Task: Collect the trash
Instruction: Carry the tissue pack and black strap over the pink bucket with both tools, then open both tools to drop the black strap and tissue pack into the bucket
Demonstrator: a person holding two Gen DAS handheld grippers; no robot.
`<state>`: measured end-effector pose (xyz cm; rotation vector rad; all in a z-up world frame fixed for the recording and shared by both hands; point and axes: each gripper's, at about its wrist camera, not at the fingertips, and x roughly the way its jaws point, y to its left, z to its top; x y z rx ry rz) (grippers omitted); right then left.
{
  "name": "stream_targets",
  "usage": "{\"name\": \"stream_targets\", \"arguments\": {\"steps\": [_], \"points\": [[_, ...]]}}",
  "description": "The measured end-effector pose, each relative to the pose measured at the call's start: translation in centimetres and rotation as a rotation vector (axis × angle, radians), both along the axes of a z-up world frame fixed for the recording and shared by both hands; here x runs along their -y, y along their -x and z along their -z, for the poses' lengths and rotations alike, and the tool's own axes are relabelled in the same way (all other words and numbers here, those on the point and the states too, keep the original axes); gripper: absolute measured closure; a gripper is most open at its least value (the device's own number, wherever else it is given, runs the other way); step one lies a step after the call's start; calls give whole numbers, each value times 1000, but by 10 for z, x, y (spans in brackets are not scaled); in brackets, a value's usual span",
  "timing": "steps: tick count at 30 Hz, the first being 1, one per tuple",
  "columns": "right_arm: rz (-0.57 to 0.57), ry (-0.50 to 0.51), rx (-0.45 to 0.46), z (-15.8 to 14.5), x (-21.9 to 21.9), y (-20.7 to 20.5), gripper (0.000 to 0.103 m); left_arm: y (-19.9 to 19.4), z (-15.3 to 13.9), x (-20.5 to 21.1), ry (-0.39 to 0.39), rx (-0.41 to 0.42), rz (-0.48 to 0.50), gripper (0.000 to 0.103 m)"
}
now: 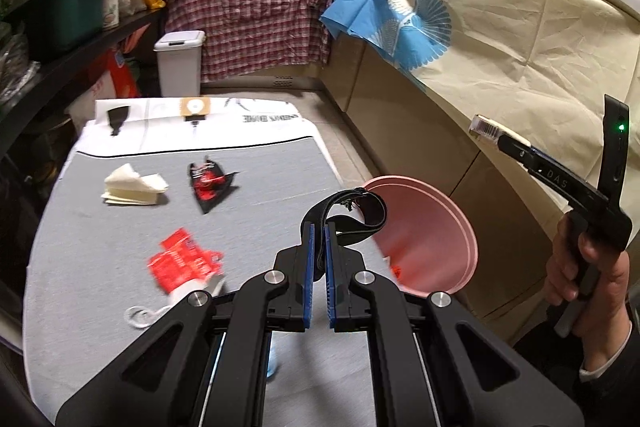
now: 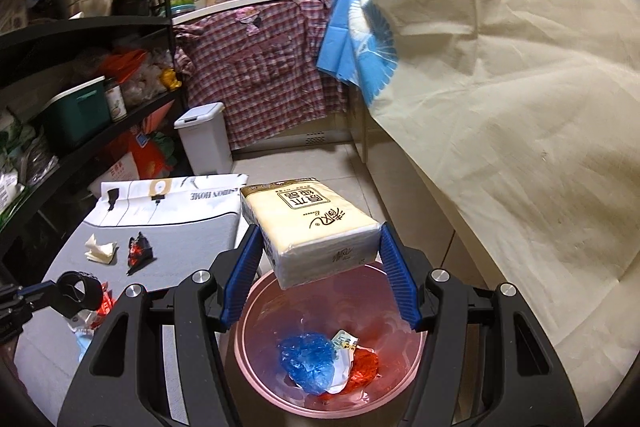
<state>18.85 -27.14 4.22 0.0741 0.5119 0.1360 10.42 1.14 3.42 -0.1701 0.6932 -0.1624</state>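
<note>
- On the table (image 1: pixel 120 267) three bits of trash lie loose: a tissue wad (image 1: pixel 134 186) toward the far left, a black wrapper (image 1: pixel 210 183) just right of it, a red wrapper (image 1: pixel 182 263) near the front. A sleeve or a sweep of either tool can knock them off the left edge — then they need fetching from the floor.
- The left gripper (image 1: pixel 319 259) has its jaws nearly shut on a black strap (image 1: pixel 352 219), over the table's right edge beside the bin (image 1: pixel 440 227). The loop hangs free of the pads; I judge it can snag on a pad at release, or drop short of the rim.
- The right gripper (image 2: pixel 318 267) holds a tissue pack (image 2: pixel 310 227) between half-open jaws, over the bin, which already holds blue and red scraps. The pack sticks far forward of the pads — if it tips, it may strike the far rim and slide out.
</note>
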Motion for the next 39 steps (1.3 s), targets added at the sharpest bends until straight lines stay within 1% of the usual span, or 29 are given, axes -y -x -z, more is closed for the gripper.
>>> {"name": "stream_targets", "arguments": {"steps": [6,13,19,27,37,39], "points": [[35,-13,-13,5,7,-8,43,-25,4,31,24,-4,36,98],[59,-14,-19,9,13,-18,44,-50,16,64,25,-23,88,98],[68,-25,-40,17,18,-25,45,-68,30,80,35,-41,114,98],[75,-8,-64,27,16,-35,46,-86,50,96,42,-77,141,98],[74,4,-90,37,14,-51,46,-106,70,116,48,-110,177,98],[74,-2,-104,39,14,-55,44,-111,74,121,57,-130,195,96]]}}
